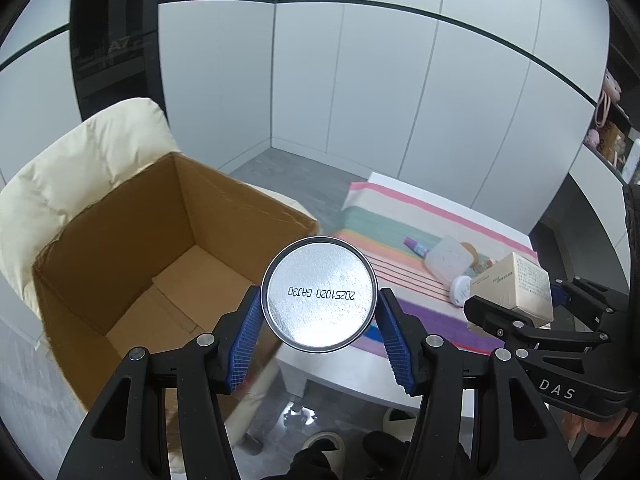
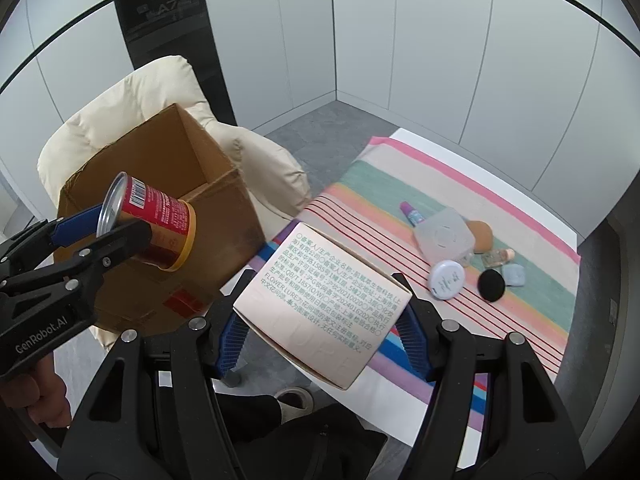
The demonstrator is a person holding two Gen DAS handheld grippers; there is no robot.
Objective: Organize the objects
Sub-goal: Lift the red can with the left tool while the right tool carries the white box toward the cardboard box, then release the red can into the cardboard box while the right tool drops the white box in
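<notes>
Two grippers are in play, each holding one thing. The left gripper (image 1: 319, 340) pinches one red can (image 2: 154, 224) between its blue pads (image 1: 244, 344); in its own camera only the can's silver base (image 1: 319, 294) shows, stamped with a date code, so the can's long axis runs straight along the fingers, away from the camera. From the right wrist view the can lies tilted nearly on its side, silver end toward the gripper body, yellow-rimmed end pointing at the side of the box (image 2: 160, 208). That one cardboard box, open at the top with nothing visible inside, sits on a cream chair (image 2: 132, 108); the can hangs in the air just off its near rim, at the edge toward the table (image 1: 360, 384). The right gripper (image 2: 322, 332) clamps one pale carton (image 2: 324, 304) with green print, held above the table's near edge, printed face up and one corner pointing toward the camera. On the striped cloth (image 2: 380, 184) I count seven small things: one purple tube (image 2: 412, 213), one clear square case (image 2: 443, 238), one tan sponge (image 2: 483, 231), one small bottle (image 2: 499, 256), one round white jar (image 2: 447, 280), one black puff (image 2: 492, 285) and one pale blue case (image 2: 513, 275), clustered toward the right half, most of them touching or just beside a neighbour.
</notes>
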